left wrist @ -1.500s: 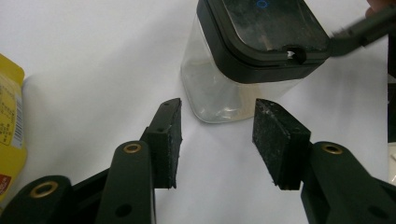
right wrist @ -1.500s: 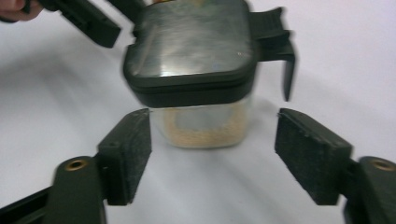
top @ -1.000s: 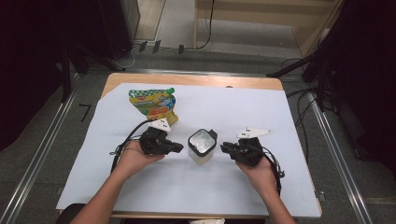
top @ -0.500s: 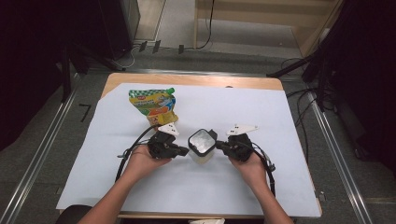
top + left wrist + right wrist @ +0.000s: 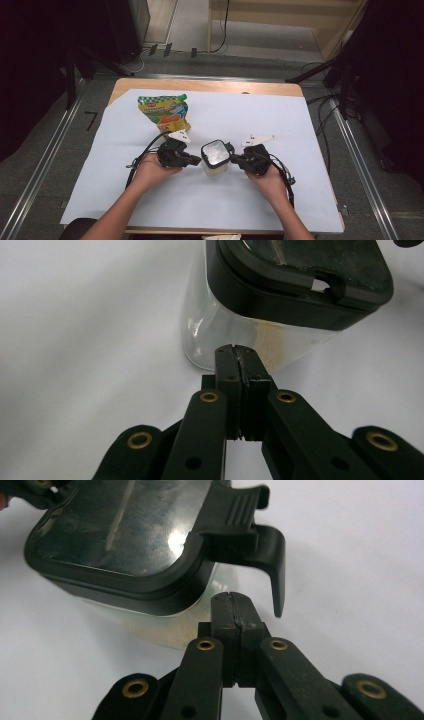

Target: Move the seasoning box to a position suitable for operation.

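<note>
At mid-frame in the high view the lidded container (image 5: 216,157) sits between the left gripper (image 5: 196,161) and right gripper (image 5: 235,159), both clamped shut on nothing, tips seemingly touching its opposite walls.

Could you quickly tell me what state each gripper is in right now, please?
Left gripper: closed, holding nothing, tips at the jar.
Right gripper: closed, holding nothing, tips at the jar's other side.

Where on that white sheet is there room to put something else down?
Bare sheet lies right of the pouch along the far edge, and near the person. It is crowded mid-table, where the left gripper and right gripper flank the jar.
</note>
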Available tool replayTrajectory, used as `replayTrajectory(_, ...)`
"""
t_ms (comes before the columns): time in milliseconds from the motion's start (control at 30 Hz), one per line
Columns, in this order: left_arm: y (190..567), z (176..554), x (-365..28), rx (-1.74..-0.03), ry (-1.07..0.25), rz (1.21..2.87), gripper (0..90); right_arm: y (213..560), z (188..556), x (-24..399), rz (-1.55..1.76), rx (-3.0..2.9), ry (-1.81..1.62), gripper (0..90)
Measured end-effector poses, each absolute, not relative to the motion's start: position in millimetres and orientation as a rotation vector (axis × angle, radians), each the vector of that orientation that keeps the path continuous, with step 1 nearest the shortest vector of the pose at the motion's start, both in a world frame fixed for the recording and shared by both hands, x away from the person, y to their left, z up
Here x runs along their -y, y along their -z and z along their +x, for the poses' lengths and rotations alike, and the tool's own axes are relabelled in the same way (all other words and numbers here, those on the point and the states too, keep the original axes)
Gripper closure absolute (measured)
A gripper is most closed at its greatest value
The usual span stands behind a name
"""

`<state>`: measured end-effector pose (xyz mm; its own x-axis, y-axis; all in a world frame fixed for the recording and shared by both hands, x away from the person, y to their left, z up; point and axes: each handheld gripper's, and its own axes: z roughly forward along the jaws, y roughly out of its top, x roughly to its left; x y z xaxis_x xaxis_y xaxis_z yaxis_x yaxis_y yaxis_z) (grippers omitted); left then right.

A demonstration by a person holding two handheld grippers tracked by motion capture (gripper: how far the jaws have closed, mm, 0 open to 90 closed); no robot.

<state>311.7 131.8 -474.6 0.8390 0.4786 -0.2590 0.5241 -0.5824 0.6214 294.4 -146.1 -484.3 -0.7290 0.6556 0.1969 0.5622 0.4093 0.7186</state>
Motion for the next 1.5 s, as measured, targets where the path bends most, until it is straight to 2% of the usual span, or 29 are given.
replayTrajectory(533, 478.3, 325.3, -128.3, -0.710, 0.110, 2.290, 90.0, 484.1, 273.4, 148.4, 1.104, -2.598, -1.222, 90.0)
replayTrajectory(633, 477.4, 325.2, -128.9, -0.704, 0.110, 2.299, 86.1, 483.5, 271.8, 148.6, 1.097, -2.612, -1.214, 90.0)
replayTrajectory(733, 474.2, 323.3, -132.0, -0.683, 0.134, 2.299, 76.5, 477.9, 272.6, 154.4, 1.093, -2.603, -1.245, 90.0)
replayTrajectory(800, 470.7, 320.6, -134.3, -0.654, 0.124, 2.312, 74.0, 475.8, 272.6, 156.8, 1.090, -2.598, -1.247, 90.0)
replayTrajectory(833, 467.4, 318.0, -137.8, -0.628, 0.107, 2.301, 67.2, 472.1, 271.8, 162.1, 1.087, -2.602, -1.256, 90.0)
replayTrajectory(900, 465.3, 317.3, -139.9, -0.624, 0.102, 2.289, 60.2, 469.3, 271.2, 166.0, 1.085, -2.599, -1.258, 90.0)
replayTrajectory(967, 462.3, 316.8, -143.0, -0.602, 0.110, 2.284, 57.8, 468.4, 271.2, 167.5, 1.086, -2.597, -1.257, 90.0)
replayTrajectory(1000, 459.9, 315.8, -144.8, -0.581, 0.104, 2.280, 50.4, 466.6, 271.7, 170.3, 1.089, -2.590, -1.268, 90.0)
replayTrajectory(1200, 452.0, 315.0, -143.9, -0.540, 0.112, 2.275, 40.5, 464.1, 274.0, 174.7, 1.109, -2.575, -1.262, 90.0)
replayTrajectory(1233, 451.4, 314.9, -143.1, -0.533, 0.114, 2.270, 34.5, 464.1, 275.6, 176.7, 1.119, -2.569, -1.257, 90.0)
replayTrajectory(1267, 450.5, 314.2, -142.4, -0.523, 0.112, 2.269, 34.5, 464.1, 275.6, 176.7, 1.119, -2.569, -1.257, 90.0)
replayTrajectory(1400, 451.3, 312.3, -137.4, -0.491, 0.081, 2.270, 20.5, 466.6, 278.8, 176.5, 1.133, -2.578, -1.244, 90.0)
replayTrajectory(1500, 451.1, 314.9, -132.8, -0.470, 0.123, 2.291, 16.1, 467.9, 280.0, 174.8, 1.136, -2.583, -1.230, 90.0)
